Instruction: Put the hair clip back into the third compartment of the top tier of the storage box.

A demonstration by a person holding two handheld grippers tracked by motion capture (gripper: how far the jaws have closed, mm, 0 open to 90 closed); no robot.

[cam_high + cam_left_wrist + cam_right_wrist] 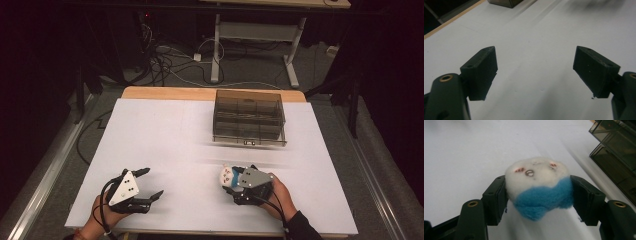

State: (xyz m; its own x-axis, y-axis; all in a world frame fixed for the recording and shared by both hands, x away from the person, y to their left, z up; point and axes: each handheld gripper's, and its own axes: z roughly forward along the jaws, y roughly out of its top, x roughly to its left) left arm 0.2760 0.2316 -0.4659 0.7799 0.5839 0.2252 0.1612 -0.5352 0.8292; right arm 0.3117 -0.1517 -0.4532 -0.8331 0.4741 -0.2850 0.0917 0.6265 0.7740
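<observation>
Nearest the camera, at the near edge of the bench [165,130], sit the two grippers, one in each of the person's hands. The right gripper [537,191] is pinching one small plush toy [539,186], white on top and blue below, squeezed between both jaws at its sides; in the high view the plush toy [229,176] shows toward the near right part of the bench, held just above or at the surface, which I cannot tell apart. The side-on grip looks meant for carrying the toy without crushing its face. The left gripper [535,72] is spread wide with nothing between its jaws, near the near left corner, likely kept free to help. One smoky transparent drawer box [249,117] stands toward the far edge, right of centre, well apart from the toy; its drawers look closed. It seems the probable destination.
</observation>
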